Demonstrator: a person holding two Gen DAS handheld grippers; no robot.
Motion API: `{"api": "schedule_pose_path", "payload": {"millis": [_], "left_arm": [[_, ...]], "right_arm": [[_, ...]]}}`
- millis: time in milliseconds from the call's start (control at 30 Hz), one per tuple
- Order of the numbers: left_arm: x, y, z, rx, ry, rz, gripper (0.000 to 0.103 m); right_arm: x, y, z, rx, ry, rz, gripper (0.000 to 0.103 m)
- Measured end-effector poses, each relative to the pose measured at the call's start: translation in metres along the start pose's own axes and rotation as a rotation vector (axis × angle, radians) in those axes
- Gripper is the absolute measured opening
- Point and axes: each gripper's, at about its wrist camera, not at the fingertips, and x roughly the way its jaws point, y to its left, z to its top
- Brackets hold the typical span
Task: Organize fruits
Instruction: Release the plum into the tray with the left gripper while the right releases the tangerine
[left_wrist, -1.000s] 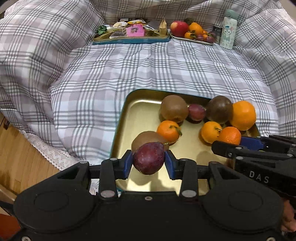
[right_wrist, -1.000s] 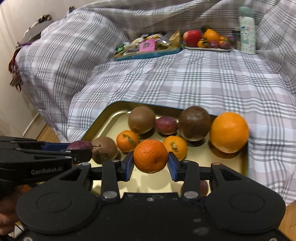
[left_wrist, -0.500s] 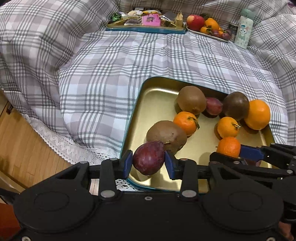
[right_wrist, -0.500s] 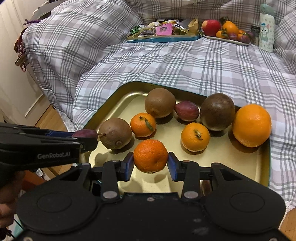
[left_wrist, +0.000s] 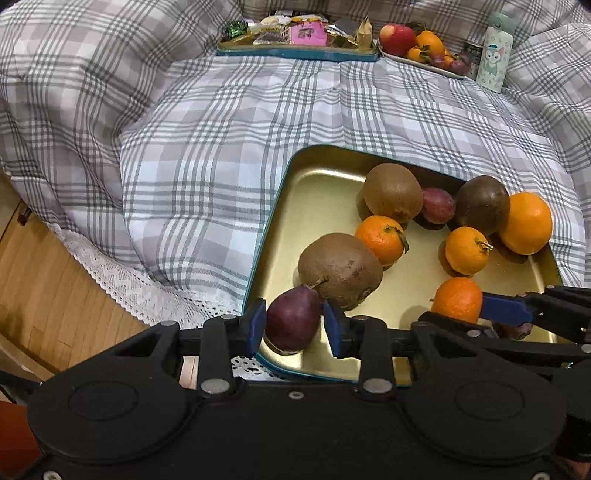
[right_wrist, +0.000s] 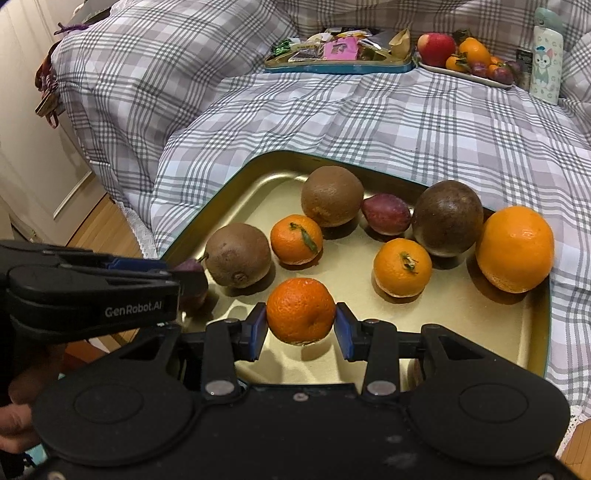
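Two fruits are held, one per gripper. L gripper (left_wrist: 294, 326) has its blue pads clamped on a dark purple, pear-shaped passion fruit (left_wrist: 293, 320) w/ matte skin; it touches the tray floor at the near-left corner of the gold metal tray w/ teal rim (left_wrist: 271, 221). R gripper (right_wrist: 300, 328) is clamped on a small, round, pebbly orange mandarin (right_wrist: 300, 310), just above the tray floor near the front edge, shadow beneath it.

Vs 0.5 s ago: both grippers have come lower and closer to the tray; purple fruit now touches the tray floor, and the brown fuzzy kiwi (left_wrist: 340, 269) w/ a stem nub sits right behind it, touching or nearly so. Grip unchanged on both.

Each fruit sits centred between its jaws, pads on left and right flanks, front half sticking out past the tips.

Also in tray: second brown kiwi (right_wrist: 331, 195), small purple fruit (right_wrist: 386, 214), dark brown round fruit (right_wrist: 447, 218), 2 leafy mandarins (right_wrist: 296, 239), big orange (right_wrist: 514, 248) at the right rim. Tray lies on grey plaid bedding (left_wrist: 229, 122).
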Motion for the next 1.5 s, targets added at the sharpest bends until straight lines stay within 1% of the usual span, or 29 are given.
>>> {"api": "schedule_pose_path", "payload": {"millis": [267,600,1000,1200,1500], "left_arm": [[-0.001,0.001,0.001,-0.018,0.010,0.003,0.043],[-0.006,-0.003,0.003,-0.011,0.009,0.019,0.043],[-0.020,-0.011,0.005,0.007,0.014,0.027,0.043],[-0.025,-0.024,0.004,0.044,0.028,0.004,0.043],[-0.032,-0.042,-0.002,0.098,0.028,-0.032,0.043]], "right_arm": [[0.002,0.004,0.001,-0.027,0.007,0.007,0.042],[-0.004,0.004,0.003,-0.045,-0.014,-0.006,0.042],[-0.026,-0.004,0.003,0.008,-0.010,-0.027,0.042],[-0.042,-0.011,-0.003,0.043,-0.007,-0.042,0.042],[-0.062,-0.022,-0.018,0.095,-0.007,-0.081,0.042]]}}
